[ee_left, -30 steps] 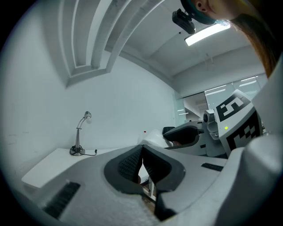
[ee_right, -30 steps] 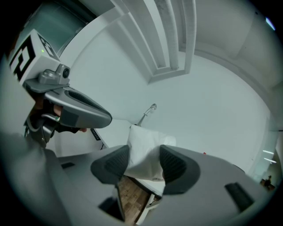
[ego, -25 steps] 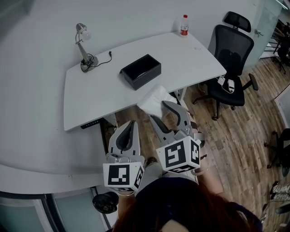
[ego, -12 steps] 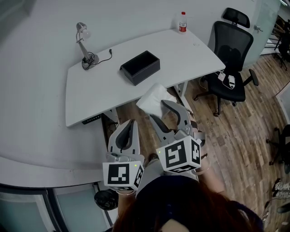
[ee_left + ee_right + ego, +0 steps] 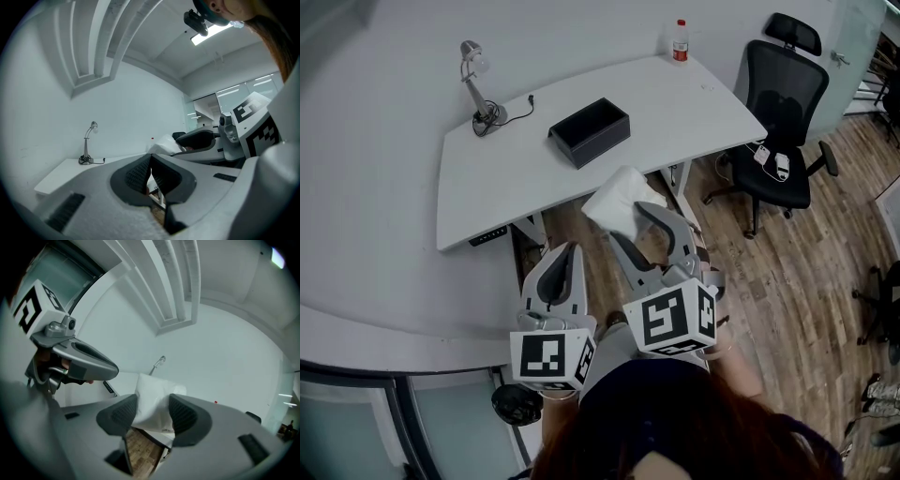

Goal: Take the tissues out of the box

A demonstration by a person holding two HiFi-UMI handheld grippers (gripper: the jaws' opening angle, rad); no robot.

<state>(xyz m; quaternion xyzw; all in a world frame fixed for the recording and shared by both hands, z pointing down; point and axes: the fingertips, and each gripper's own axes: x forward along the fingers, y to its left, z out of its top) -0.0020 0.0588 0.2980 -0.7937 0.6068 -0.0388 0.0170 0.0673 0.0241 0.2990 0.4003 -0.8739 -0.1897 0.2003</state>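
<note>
A black open box (image 5: 590, 131) lies on the white desk (image 5: 506, 187), toward its middle. My right gripper (image 5: 630, 225) is held off the desk's front edge, above the wooden floor, shut on a white pack of tissues (image 5: 616, 200). In the right gripper view the tissue pack (image 5: 153, 404) is pinched between both pads (image 5: 183, 414). My left gripper (image 5: 565, 255) hangs beside it, nearer to me, with its jaws together and nothing in them. The left gripper view shows its pads (image 5: 140, 174) touching at the tips.
A desk lamp (image 5: 478, 89) with a cable stands at the desk's back left. A bottle with a red cap (image 5: 680, 41) stands at the back right corner. A black office chair (image 5: 783, 112) is to the right of the desk on the wooden floor (image 5: 769, 272).
The view has shifted slightly, so the desk sits a little higher in the picture. Both grippers and the tissue pack keep about the same pose.
</note>
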